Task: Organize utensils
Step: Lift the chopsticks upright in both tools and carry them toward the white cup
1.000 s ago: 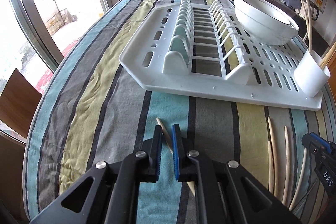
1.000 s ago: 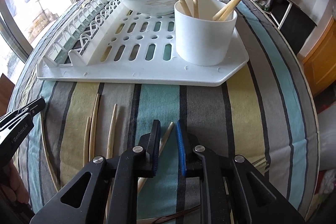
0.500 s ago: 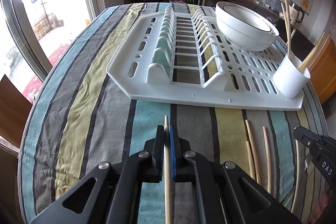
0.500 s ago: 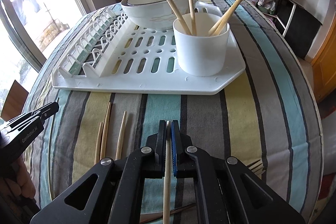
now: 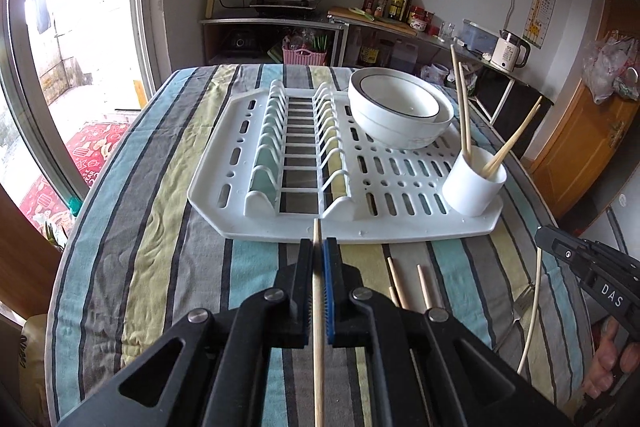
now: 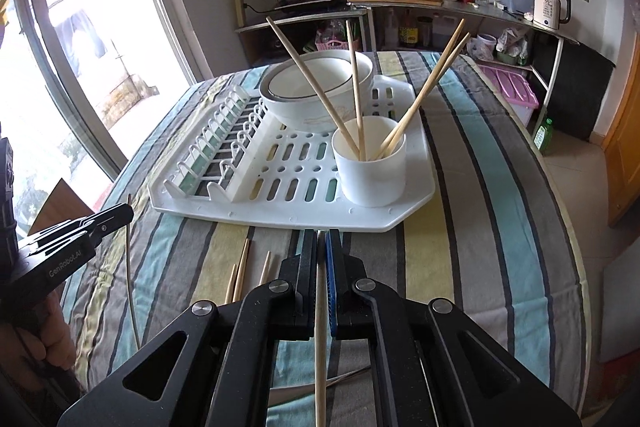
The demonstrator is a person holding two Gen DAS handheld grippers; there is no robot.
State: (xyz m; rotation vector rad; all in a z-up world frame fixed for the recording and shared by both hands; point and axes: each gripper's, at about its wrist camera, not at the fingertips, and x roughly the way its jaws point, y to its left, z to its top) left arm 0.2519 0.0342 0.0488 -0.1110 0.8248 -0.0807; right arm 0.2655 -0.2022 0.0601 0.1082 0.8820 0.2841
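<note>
- L gripper [image 5: 318,255] is clenched on one chopstick [image 5: 318,327]; the stick is pinched lengthwise between the pads w/ its tip just past them, prob. so it can be aimed tip-first.
- R gripper [image 6: 320,247] is likewise clamped on a second chopstick [image 6: 320,339], gripped the same way.
- White cup [image 6: 370,163] is stood on the drying rack [image 5: 224,215] at its near R corner; four sticks are already leaned inside, so it's judged the target.
- Loose chopsticks [image 5: 394,279] are left on the striped cloth [image 5: 160,267], near the rack's front edge, between the grippers.
- Bowl [image 5: 396,111] is parked behind the cup, apart from it.
</note>
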